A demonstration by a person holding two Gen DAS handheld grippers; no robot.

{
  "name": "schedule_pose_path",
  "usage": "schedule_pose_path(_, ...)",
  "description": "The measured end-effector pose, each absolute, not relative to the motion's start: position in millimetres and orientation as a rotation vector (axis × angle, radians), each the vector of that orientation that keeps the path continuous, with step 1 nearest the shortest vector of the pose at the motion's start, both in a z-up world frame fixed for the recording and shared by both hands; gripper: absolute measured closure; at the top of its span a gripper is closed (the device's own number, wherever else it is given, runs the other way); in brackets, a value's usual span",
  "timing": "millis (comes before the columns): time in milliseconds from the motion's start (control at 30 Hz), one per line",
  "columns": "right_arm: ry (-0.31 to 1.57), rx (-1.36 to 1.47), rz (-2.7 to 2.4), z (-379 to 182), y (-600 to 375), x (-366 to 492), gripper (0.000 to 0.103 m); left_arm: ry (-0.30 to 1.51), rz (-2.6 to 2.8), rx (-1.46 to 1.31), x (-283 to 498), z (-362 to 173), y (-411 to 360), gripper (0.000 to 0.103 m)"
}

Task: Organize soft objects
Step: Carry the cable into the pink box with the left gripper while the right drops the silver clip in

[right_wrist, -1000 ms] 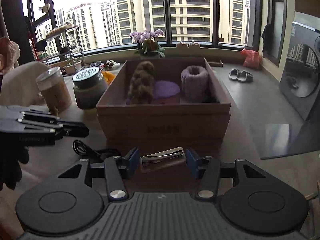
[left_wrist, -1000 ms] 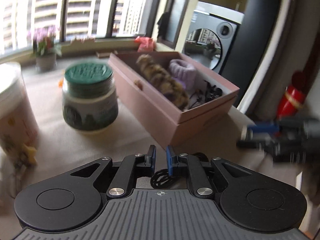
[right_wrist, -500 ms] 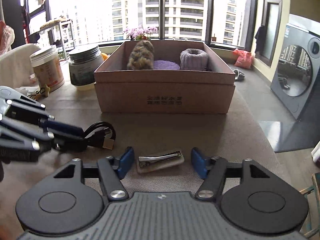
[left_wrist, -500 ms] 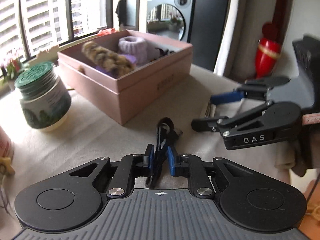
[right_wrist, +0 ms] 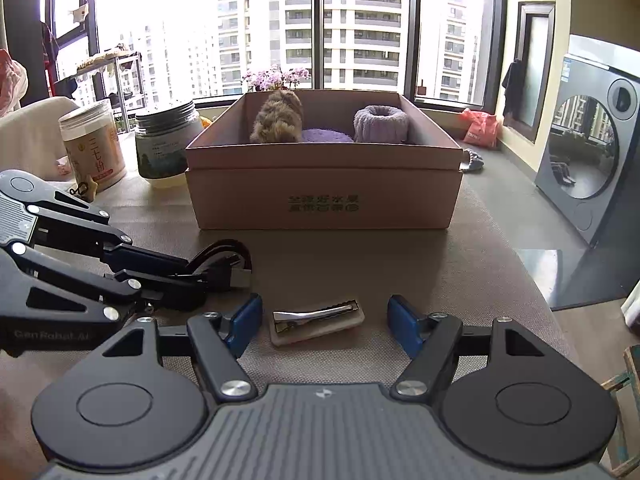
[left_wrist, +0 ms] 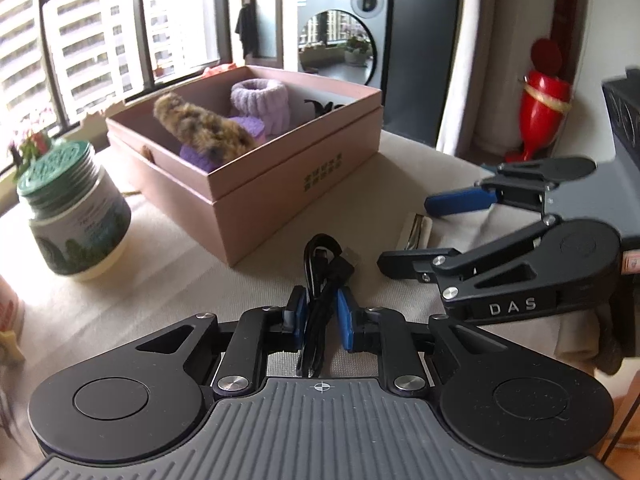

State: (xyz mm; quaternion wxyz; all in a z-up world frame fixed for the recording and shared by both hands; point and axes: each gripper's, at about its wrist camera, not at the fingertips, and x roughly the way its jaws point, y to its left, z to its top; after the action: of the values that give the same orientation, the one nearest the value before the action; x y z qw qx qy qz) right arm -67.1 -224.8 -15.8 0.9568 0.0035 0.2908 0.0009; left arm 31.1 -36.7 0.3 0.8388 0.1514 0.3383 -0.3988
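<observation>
Pinching the black cable [left_wrist: 320, 280] between my left fingers [left_wrist: 298, 314], I've swung round so the box [left_wrist: 280, 184] now sits ahead rather than off to the side. My right fingers [right_wrist: 402, 326], spread wide, have dropped lower around the clip [right_wrist: 318, 320] near the tabletop's [right_wrist: 460, 272] front edge. Both items look ready for boxing beside the plush things.

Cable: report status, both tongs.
Left tongs shut on cable, short of box. Right tongs open, straddling hair clip on table. Path to box clear.
</observation>
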Motion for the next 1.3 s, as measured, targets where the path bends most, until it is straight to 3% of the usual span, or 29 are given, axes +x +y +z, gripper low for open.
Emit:
schedule_pose_path(100,0.586,-0.008,0.032,-14.5,-222.1,-69.3,0.052,0.689,-0.841,0.306,30.0,-2.7,-35.1,0.083)
schedule_pose_path(667,0.544,-0.039,0.042,26.3,-229.2,-98.1,0.052,0.654,-0.864,0.267,5.8,6.0,-28.3,0.087)
schedule_pose_path(900,0.416,-0.058,0.067,91.0,-233.3,-120.1,0.052,0.489,-0.858,0.165,2.8,85.2,-16.7,0.087)
schedule_pose_path(1067,0.352,-0.083,0.085,148.8,-239.0,-86.1,0.052,0.418,-0.826,0.098,45.7,149.4,-26.8,0.087)
schedule_pose_path(1167,0.36,-0.087,0.055,167.5,-244.9,-41.6,0.051,0.565,-0.825,0.049,100.2,153.8,-44.7,0.085)
schedule_pose_path(1267,0.424,-0.069,0.036,153.1,-253.4,3.4,0.034,0.71,-0.697,-0.034,147.4,128.4,-58.0,0.086)
schedule_pose_path(1300,0.446,-0.064,0.032,142.8,-256.1,14.6,0.034,0.704,-0.722,-0.046,154.4,117.6,-58.2,0.086)
